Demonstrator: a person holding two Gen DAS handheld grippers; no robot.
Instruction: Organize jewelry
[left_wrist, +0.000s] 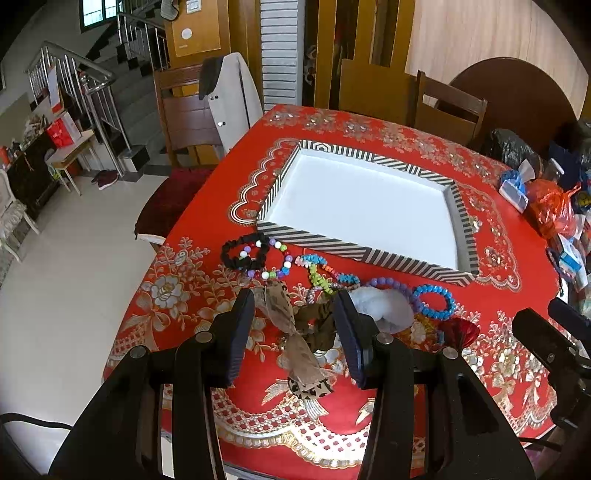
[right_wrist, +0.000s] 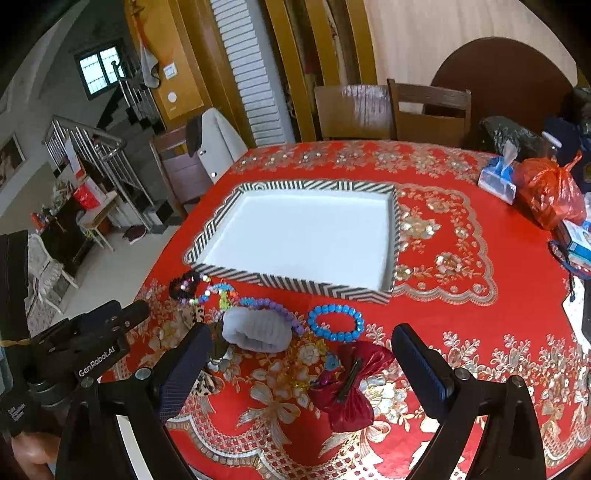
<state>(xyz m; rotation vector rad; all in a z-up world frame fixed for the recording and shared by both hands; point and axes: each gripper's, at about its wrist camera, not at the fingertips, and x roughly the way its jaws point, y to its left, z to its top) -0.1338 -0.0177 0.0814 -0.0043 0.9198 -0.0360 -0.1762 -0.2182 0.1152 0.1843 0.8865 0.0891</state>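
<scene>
Hovering low over the pile, the left gripper (left_wrist: 295, 325) has its jaws spread wide, straddling a leopard-print bow (left_wrist: 295, 332) that lies on the red surface (left_wrist: 369, 413). Nothing is pinched yet. Beyond it in the left view sit a black scrunchie (left_wrist: 242, 253), a string of mixed beads (left_wrist: 275, 260), a white fluffy scrunchie (left_wrist: 384, 308) and a blue bead bracelet (left_wrist: 434, 301), all bunched just in front of the striped tray (left_wrist: 351, 249), whose white floor holds nothing. Best play here, I'd say: drop straight down, close across the bow's narrow knot rather than a floppy wing, and lift clear before swinging over the tray's near wall.

Over to the right view: the right gripper (right_wrist: 306, 354) also has its jaws spread apart and grips nothing. Between them lies a red bow clip (right_wrist: 347, 384), with a small tangle of coloured beads (right_wrist: 325, 371) touching its left edge. The blue bead bracelet (right_wrist: 335, 323) rests just beyond, near the tray (right_wrist: 325, 290). My read: grab the clip by its dark bar so the fabric doesn't slip, and watch that the neighbouring beads don't snag and drag along.
</scene>
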